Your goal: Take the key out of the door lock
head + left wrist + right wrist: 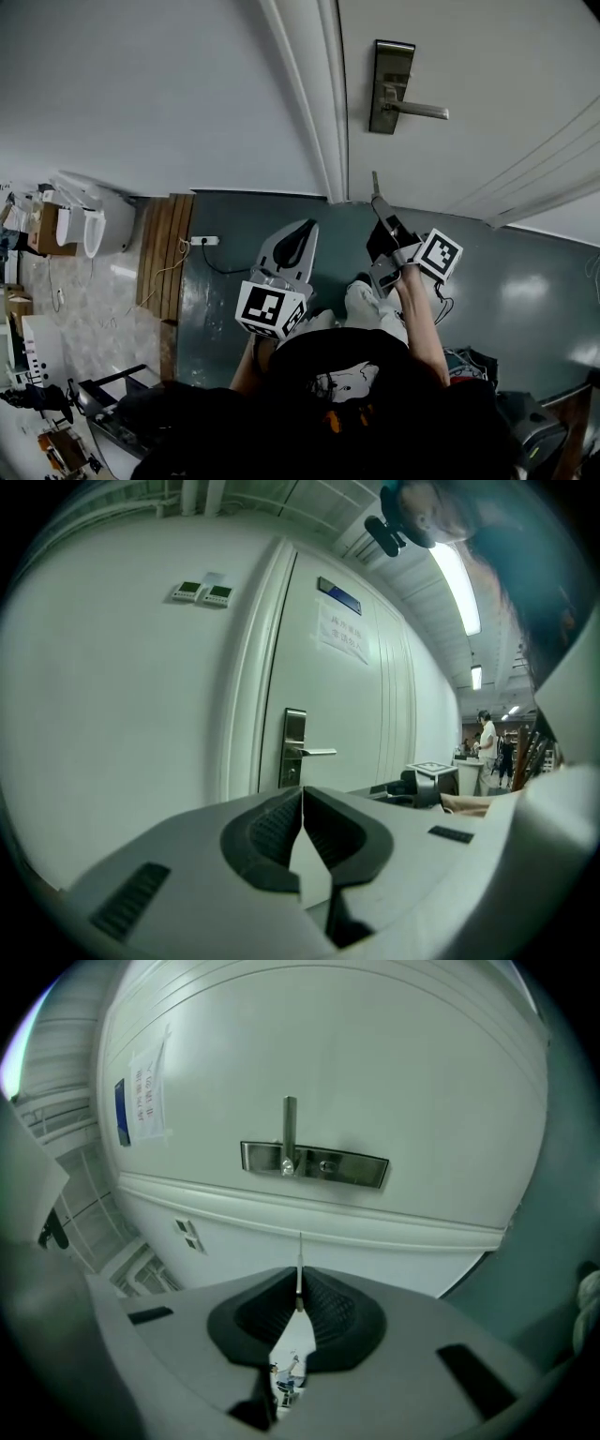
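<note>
Right tongs point(299, 1297) clamped on key point(299, 1260), blade jutting past my tips | lock point(314, 1163) ahead of them, apart from key | left tongs point(302, 803) jaws together, empty, door point(356, 705) ahead | key likely light, stiff, thin, slick metal; I judge the flat head the best hold, pads square on it

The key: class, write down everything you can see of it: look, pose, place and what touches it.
The key shows as a thin, grey, metal-looking blade, seen edge-on. Its near end is pinched between the shut jaws of the right gripper; the rest sticks out past the tips towards the white door. It is out of the lock plate, apart from it, and touches nothing else.
</note>
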`<action>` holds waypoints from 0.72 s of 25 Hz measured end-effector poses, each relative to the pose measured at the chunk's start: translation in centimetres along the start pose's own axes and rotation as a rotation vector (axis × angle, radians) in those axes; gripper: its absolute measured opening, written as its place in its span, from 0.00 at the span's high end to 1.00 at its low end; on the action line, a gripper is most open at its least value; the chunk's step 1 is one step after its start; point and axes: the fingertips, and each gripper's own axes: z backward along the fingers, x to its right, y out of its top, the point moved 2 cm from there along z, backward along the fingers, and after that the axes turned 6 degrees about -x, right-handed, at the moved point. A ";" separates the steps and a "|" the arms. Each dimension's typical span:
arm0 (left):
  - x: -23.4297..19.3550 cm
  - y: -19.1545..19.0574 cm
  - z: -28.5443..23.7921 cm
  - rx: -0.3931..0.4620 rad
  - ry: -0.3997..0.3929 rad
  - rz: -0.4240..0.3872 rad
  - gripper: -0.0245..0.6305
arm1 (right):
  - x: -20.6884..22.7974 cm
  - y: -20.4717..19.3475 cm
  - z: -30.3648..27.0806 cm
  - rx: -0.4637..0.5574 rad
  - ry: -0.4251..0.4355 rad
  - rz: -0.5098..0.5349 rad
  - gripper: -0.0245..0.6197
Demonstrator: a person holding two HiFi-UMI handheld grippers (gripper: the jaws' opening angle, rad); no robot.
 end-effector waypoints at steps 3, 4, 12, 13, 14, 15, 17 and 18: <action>-0.1 0.1 0.4 0.006 -0.015 0.002 0.95 | -1.0 -0.7 0.1 -0.010 -0.005 0.031 0.93; 0.0 -0.2 1.6 0.010 -0.020 0.001 0.95 | -1.5 -2.1 0.5 -0.014 -0.004 0.042 0.93; 0.9 -3.5 10.1 0.028 -0.063 0.010 0.95 | -3.8 -12.7 4.1 -0.041 -0.005 0.111 0.93; 0.9 -3.6 10.4 0.028 -0.069 0.011 0.95 | -4.0 -13.2 4.3 -0.045 -0.010 0.120 0.93; 1.0 -3.7 10.7 0.029 -0.074 0.012 0.95 | -4.1 -13.8 4.5 -0.048 -0.015 0.129 0.93; 1.1 -3.8 11.2 0.031 -0.080 0.011 0.95 | -4.3 -14.5 4.8 -0.051 -0.019 0.139 0.93; 1.5 -4.1 12.6 0.037 -0.092 0.008 0.95 | -4.8 -16.3 5.7 -0.053 -0.024 0.152 0.93; 1.7 -4.3 13.3 0.040 -0.098 0.006 0.95 | -5.0 -17.2 6.1 -0.054 -0.025 0.157 0.93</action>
